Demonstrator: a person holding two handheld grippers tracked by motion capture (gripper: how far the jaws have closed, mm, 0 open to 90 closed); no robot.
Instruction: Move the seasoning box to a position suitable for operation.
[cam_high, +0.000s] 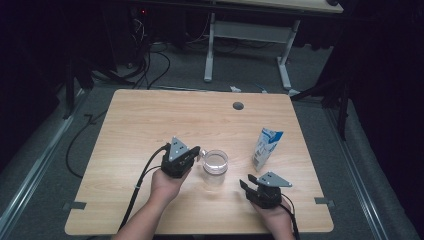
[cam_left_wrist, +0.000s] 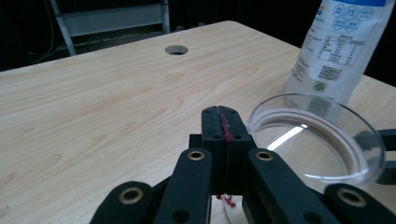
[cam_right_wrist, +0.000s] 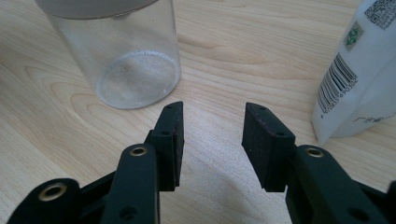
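Pale wooden table: clear glass stands upright mid-table, mouth up. Left gripper sits just beside its rim, jaws pressed together, empty. Right gripper is spread, empty, near the white pouch.

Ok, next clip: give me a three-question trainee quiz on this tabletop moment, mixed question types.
1. True or false: the left gripper has its jaws pressed together, with nothing between them.
2. Multiple choice: what stands on the table between the two grippers in the high view? A) a ceramic mug B) a clear glass C) a metal bowl
3. Short answer: which gripper is nearer the white and blue carton, and how do its jaws stand?

Key
1. True.
2. B.
3. The right gripper; its jaws are apart with nothing between them, pointing at bare wood between the glass and the carton.
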